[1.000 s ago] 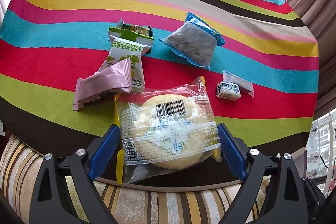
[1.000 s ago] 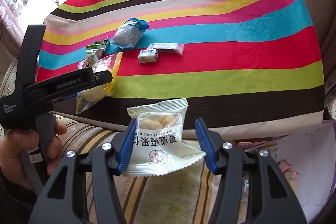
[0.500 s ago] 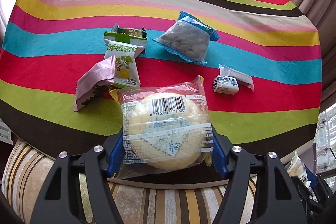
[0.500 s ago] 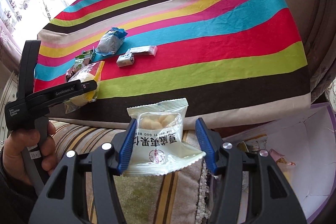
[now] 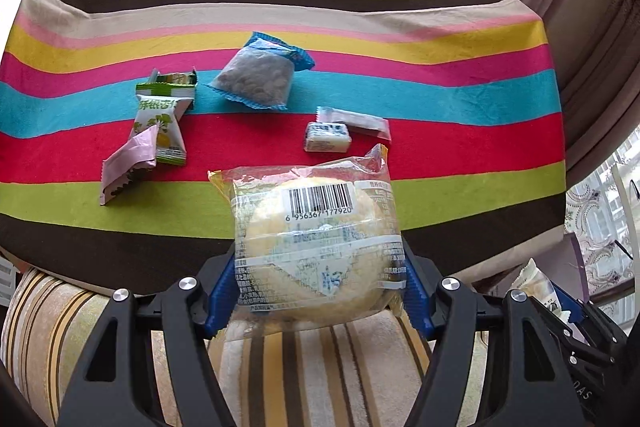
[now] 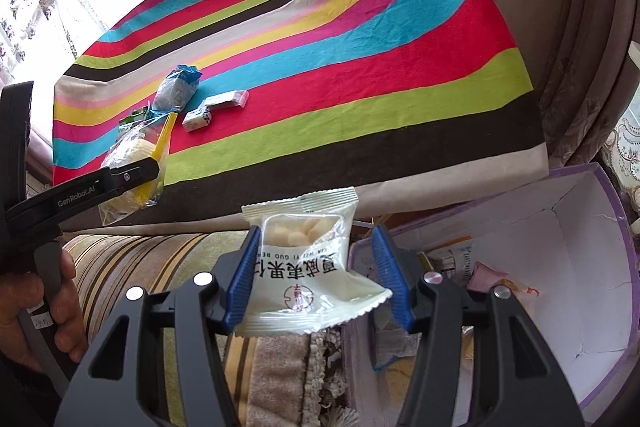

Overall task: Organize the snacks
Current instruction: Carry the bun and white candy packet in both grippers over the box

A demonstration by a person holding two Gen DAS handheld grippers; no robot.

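Observation:
My left gripper point(image 5: 318, 291) is shut on a clear packet with a round yellow cake point(image 5: 316, 239) and holds it above the table's near edge; it also shows in the right wrist view point(image 6: 132, 163). My right gripper point(image 6: 316, 279) is shut on a white nut packet point(image 6: 308, 267), held beside an open purple-edged box point(image 6: 576, 267) that has several snacks inside. On the striped tablecloth point(image 5: 440, 87) lie a blue-edged packet point(image 5: 260, 77), a green packet point(image 5: 168, 91), a yellow-green packet point(image 5: 162, 131), a pink packet point(image 5: 128, 167) and a small white packet point(image 5: 328, 137).
A striped sofa cushion point(image 5: 52, 327) lies below the table edge. Brown curtains point(image 6: 560, 7) hang at the right. A clear wrapper point(image 5: 356, 119) lies behind the small white packet. A hand point(image 6: 36, 291) grips the left tool's handle.
My left gripper closed on the cake packet and drew it back and up off the table. My right gripper carried the nut packet rightward, to beside the open box.

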